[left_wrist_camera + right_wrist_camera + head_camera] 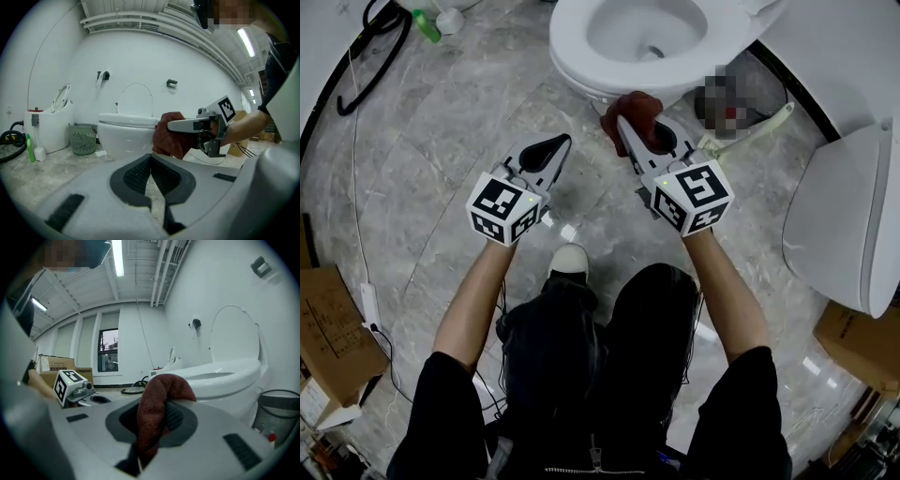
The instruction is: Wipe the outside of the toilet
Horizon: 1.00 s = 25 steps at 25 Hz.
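A dark red woven cloth (635, 105) fills the grey right gripper (626, 127), whose cube (694, 195) bears black-and-white squares; ahead, a glossy white ceramic toilet (572, 39); below, grey-veined marble floor (459, 122).

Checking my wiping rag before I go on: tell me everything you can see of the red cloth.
The red cloth is a dark rust-red rag with a nubby weave, like terry. Bunched and folded, it is clamped between the right gripper's jaws, a hump above them, a tail hanging below. It sits against the toilet bowl's front outside, under the rim.
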Each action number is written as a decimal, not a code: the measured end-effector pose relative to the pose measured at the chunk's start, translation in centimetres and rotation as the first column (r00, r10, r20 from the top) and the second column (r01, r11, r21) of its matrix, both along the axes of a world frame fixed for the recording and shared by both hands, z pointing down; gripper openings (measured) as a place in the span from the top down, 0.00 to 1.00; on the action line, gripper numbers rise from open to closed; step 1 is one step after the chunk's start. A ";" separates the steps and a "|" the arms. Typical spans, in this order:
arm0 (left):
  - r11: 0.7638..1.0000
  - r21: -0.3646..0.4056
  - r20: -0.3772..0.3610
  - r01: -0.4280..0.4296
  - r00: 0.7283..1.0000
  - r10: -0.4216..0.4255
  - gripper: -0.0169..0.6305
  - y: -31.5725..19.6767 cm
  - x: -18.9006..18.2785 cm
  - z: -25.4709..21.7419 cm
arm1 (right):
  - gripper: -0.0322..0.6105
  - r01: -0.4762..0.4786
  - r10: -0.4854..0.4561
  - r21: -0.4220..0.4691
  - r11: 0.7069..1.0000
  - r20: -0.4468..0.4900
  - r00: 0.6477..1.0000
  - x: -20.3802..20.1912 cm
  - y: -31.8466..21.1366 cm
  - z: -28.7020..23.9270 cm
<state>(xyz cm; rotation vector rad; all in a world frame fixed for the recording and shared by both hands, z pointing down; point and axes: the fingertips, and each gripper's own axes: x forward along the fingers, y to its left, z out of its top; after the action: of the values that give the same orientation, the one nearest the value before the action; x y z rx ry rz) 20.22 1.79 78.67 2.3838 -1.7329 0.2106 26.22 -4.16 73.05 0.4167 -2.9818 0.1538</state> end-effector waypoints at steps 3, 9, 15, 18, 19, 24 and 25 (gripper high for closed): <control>1.000 -0.001 -0.001 -0.015 1.000 0.015 0.97 -0.4 0.4 0.2 | 0.88 -0.028 0.028 0.015 0.999 0.000 1.000 2.9 -0.6 0.0; 0.999 -0.005 -0.006 -0.053 0.999 0.053 0.97 -1.3 1.3 0.6 | 0.87 -0.179 0.179 0.030 0.983 0.008 0.984 8.7 -5.0 -0.5; 0.997 -0.019 -0.016 -0.072 0.997 0.072 0.97 -1.9 2.0 1.4 | 0.88 -0.383 0.384 0.056 0.922 -0.012 0.923 13.3 -11.9 -0.5; 0.997 -0.025 -0.024 -0.070 0.997 0.069 0.97 -2.1 1.8 1.8 | 0.87 -0.467 0.467 0.008 0.884 -0.005 0.884 14.3 -15.7 0.1; 0.997 -0.026 -0.027 -0.068 0.997 0.068 0.97 -2.1 1.7 2.0 | 0.87 -0.490 0.490 -0.017 0.872 0.004 0.872 14.4 -17.0 0.3; 0.997 -0.030 -0.038 -0.065 0.997 0.064 0.97 -2.4 1.7 2.1 | 0.87 -0.578 0.579 -0.048 0.815 -0.002 0.816 14.6 -22.0 1.2; 0.997 -0.034 -0.036 -0.069 0.997 0.068 0.97 -2.4 1.7 2.2 | 0.87 -0.593 0.594 -0.053 0.803 -0.006 0.804 14.6 -22.6 1.5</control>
<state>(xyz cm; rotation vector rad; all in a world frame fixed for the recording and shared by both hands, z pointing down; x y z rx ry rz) 21.93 -0.58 80.89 2.4090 -1.6210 0.2066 40.80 -26.81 74.54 1.3391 -2.7327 0.2892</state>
